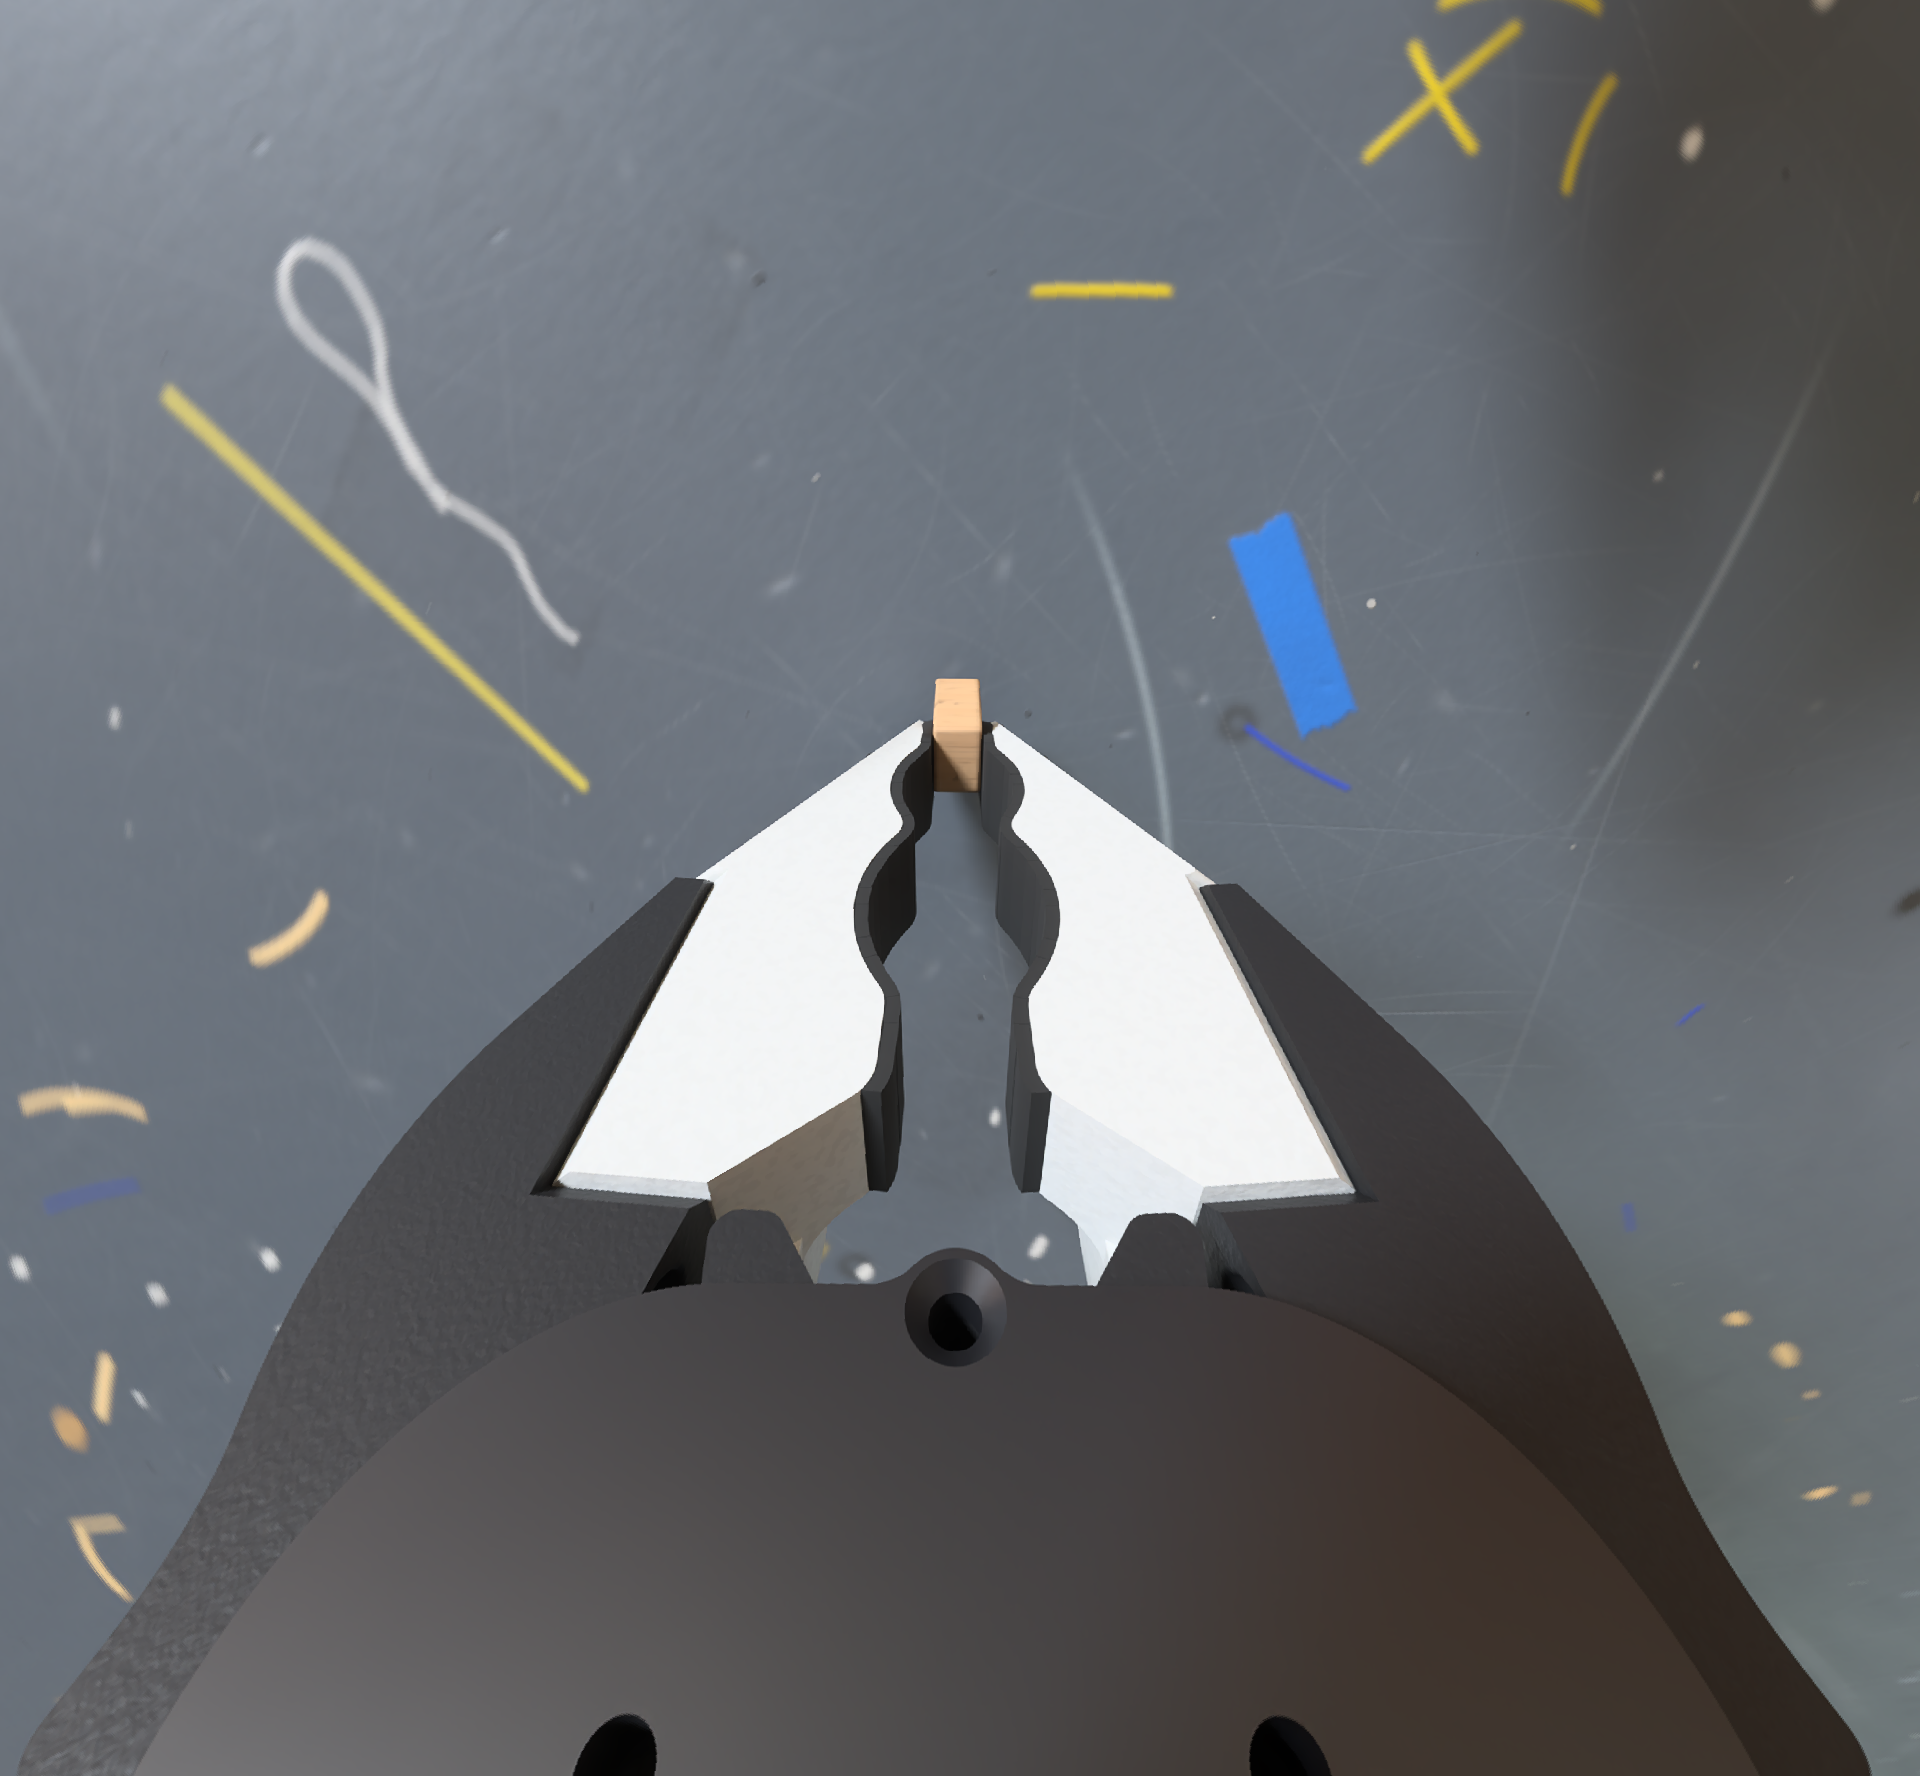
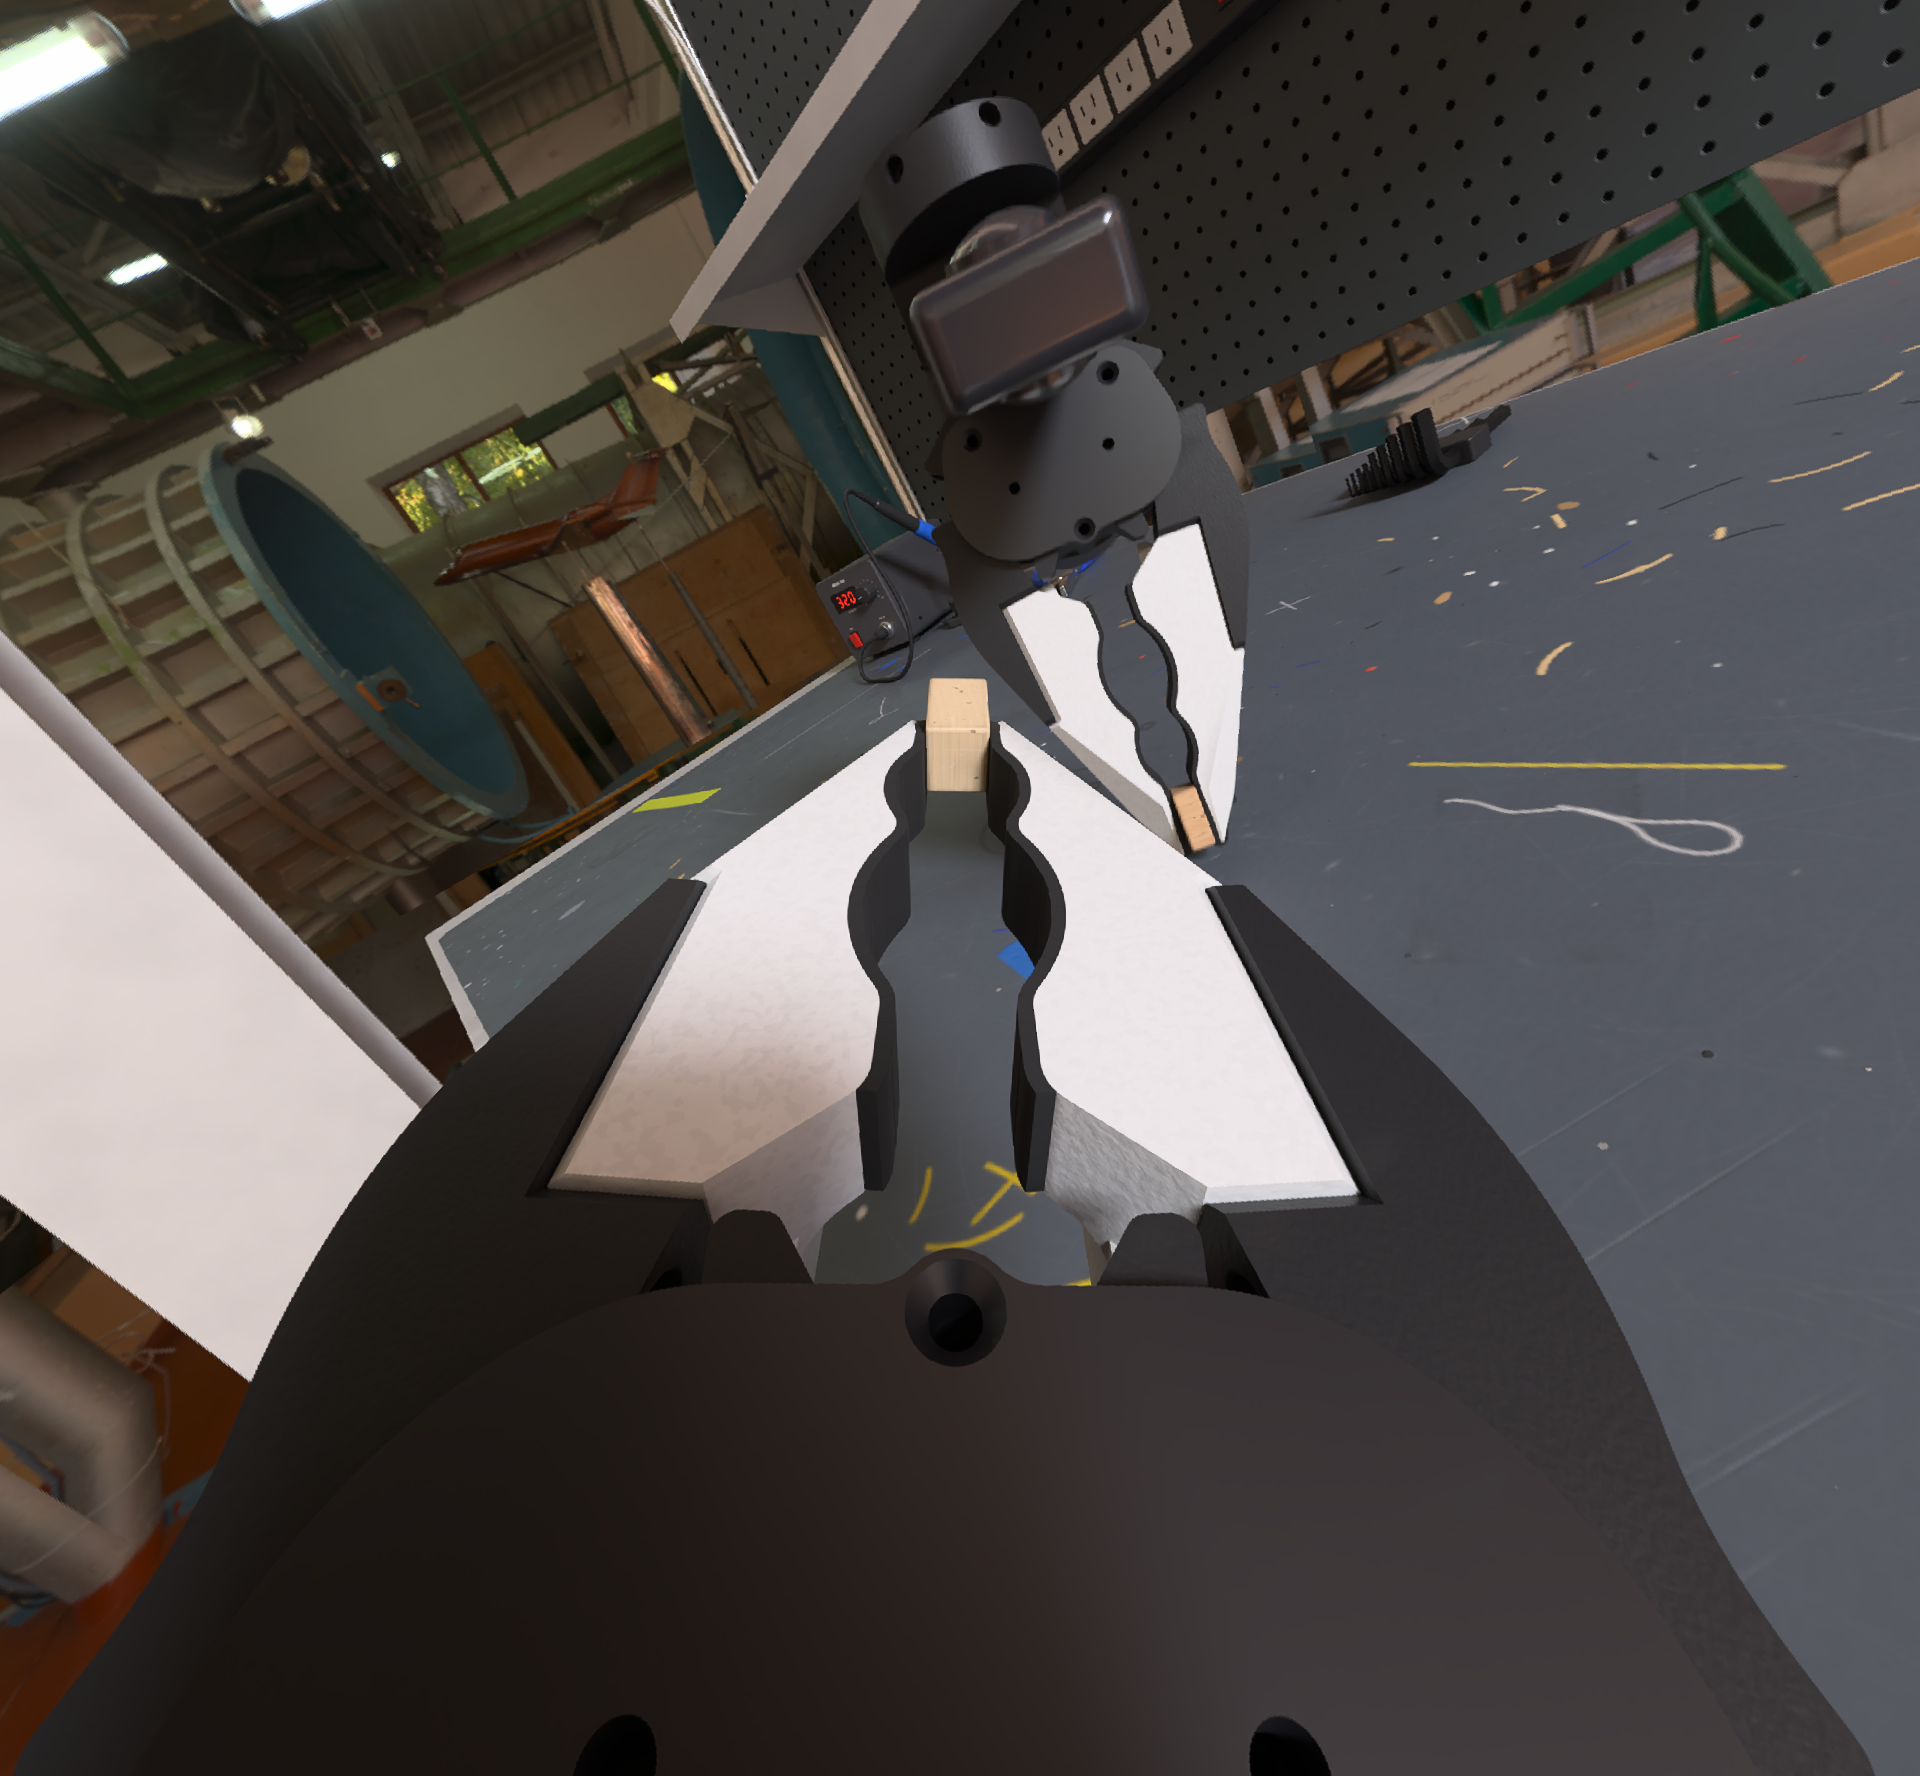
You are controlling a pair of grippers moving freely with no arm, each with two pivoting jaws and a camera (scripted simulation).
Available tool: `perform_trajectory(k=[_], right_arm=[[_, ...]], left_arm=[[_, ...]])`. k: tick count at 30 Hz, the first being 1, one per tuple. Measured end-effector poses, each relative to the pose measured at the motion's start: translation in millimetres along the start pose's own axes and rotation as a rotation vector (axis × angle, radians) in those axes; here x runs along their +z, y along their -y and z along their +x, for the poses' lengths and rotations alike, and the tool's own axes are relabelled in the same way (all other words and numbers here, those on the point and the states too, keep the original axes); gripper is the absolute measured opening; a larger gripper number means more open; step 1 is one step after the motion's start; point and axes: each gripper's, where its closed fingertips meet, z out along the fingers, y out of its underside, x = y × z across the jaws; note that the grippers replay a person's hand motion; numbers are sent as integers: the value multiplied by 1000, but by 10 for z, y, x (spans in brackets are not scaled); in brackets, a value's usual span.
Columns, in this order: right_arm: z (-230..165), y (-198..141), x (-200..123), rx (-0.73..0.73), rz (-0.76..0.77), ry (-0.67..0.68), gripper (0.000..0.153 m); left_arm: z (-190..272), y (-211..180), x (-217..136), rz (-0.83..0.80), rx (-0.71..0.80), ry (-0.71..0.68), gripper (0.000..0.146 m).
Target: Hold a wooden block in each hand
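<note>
In the left wrist view my left gripper (image 1: 957, 739) is shut on a small light wooden block (image 1: 957, 734), pinched at the fingertips and held above the grey worktop (image 1: 727, 168). In the right wrist view my right gripper (image 2: 957, 739) is shut on a second wooden block (image 2: 957, 734), also at the fingertips. The left gripper (image 2: 1195, 817) also shows in the right wrist view, just beyond and to the right of my right fingertips, pointing down with its block (image 2: 1193, 814) at its tips above the worktop (image 2: 1558, 999).
A dark pegboard (image 2: 1455, 116) with a power strip (image 2: 1174, 33) stands behind the bench. A soldering station (image 2: 868, 609) and a black rack of hex keys (image 2: 1403, 459) sit at the back. Blue tape (image 1: 1291, 623) lies on the top. The bench edge (image 2: 447, 978) runs on the left.
</note>
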Motion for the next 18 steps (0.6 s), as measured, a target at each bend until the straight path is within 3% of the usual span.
perform_trajectory(k=[5,9,12,15,18], right_arm=[[3,4,-11,6,3,3,10],[-7,-13,-10,-6,-5,-3,10],[-18,-38,-2,-28,-15,-11,10],[-31,-85,24,-57,-45,-17,10],[-39,-123,60,-72,-72,-12,10]], left_arm=[[106,-16,-377,76,-305,100,7],[663,-45,-738,204,-584,140,7],[1190,-225,-812,284,-867,110,7],[1739,-626,-668,118,-1105,118,7],[2292,-964,-617,-190,-1070,75,7]])
